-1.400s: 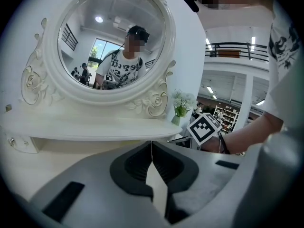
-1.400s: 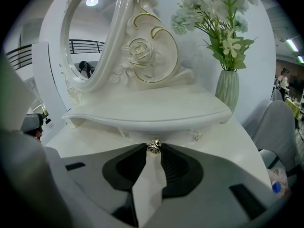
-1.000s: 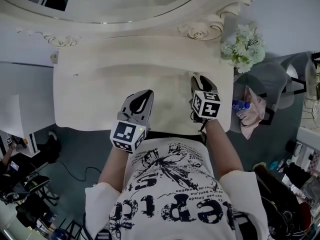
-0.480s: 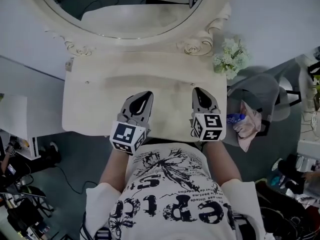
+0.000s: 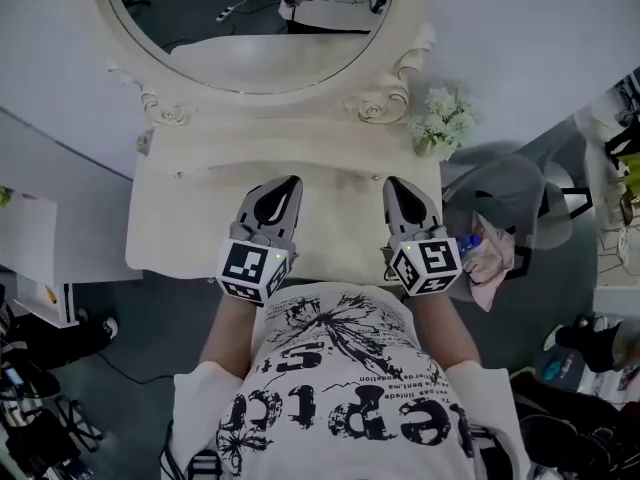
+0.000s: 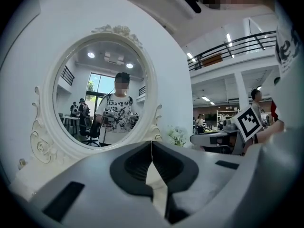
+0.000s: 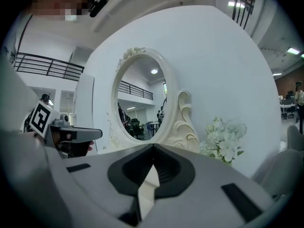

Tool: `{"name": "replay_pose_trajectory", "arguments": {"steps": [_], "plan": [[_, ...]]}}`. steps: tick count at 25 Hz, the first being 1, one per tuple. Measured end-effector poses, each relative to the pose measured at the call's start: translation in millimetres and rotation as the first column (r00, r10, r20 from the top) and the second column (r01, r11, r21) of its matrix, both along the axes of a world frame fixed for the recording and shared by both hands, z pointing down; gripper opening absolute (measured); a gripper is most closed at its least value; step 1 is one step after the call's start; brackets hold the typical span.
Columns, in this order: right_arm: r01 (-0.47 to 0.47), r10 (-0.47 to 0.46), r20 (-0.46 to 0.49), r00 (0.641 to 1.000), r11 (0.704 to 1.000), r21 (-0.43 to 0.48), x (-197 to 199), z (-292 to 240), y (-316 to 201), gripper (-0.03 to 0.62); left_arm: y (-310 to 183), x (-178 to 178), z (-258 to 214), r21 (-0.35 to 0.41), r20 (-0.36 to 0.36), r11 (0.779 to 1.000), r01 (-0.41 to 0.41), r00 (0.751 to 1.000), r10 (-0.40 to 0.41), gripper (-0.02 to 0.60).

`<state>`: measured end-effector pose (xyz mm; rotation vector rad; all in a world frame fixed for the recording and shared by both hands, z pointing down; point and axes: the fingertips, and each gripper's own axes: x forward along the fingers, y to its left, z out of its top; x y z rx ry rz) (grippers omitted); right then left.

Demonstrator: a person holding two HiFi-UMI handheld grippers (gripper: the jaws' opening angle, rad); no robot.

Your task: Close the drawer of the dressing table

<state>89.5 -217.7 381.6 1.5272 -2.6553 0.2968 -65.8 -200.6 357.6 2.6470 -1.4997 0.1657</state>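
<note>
Looking steeply down, the head view shows the cream counter (image 5: 190, 223) backed against a white wall, its rounded front edge just before the person's printed shirt (image 5: 340, 388), with open floor to the left towards a white cabinet (image 5: 30, 243) and a crowded right side: a grey chair (image 5: 505, 183), a pink cloth (image 5: 492, 260) and a water bottle (image 5: 466, 240) sit close to the counter's right end. The drawer is tucked under the top, with none of it past the front edge, and its face is hidden from above. The left gripper (image 5: 289, 182) and the right gripper (image 5: 392, 182) hang side by side over the front half of the counter, apart from each other and clear of the oval mirror (image 5: 250, 28) and the white flowers (image 5: 440, 120). The left gripper view shows its fingers (image 6: 142, 163) pressed together along one thin seam with nothing between them, and only here does the mirror reflect the person facing it. The right gripper view shows its fingers (image 7: 164, 167) likewise closed and empty, with the mirror's carved frame edge-on and the flowers much nearer.
</note>
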Motion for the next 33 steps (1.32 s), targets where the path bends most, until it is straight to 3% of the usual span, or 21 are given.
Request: {"name": "replay_pose_trajectory", "arguments": {"steps": [7, 33], "plan": [[0.015, -0.014, -0.027, 1.0, 0.999, 0.043, -4.0, -7.0, 7.8, 0.017, 5.0, 3.5, -5.0, 0.013, -0.003, 1.0, -0.003, 1.0, 0.003, 0.02], [0.022, -0.021, -0.056, 0.998, 1.0, 0.021, -18.5, 2.8, 7.6, 0.017, 0.0, 3.4, -2.2, -0.014, -0.044, 1.0, -0.008, 0.999, 0.007, 0.02]]}}
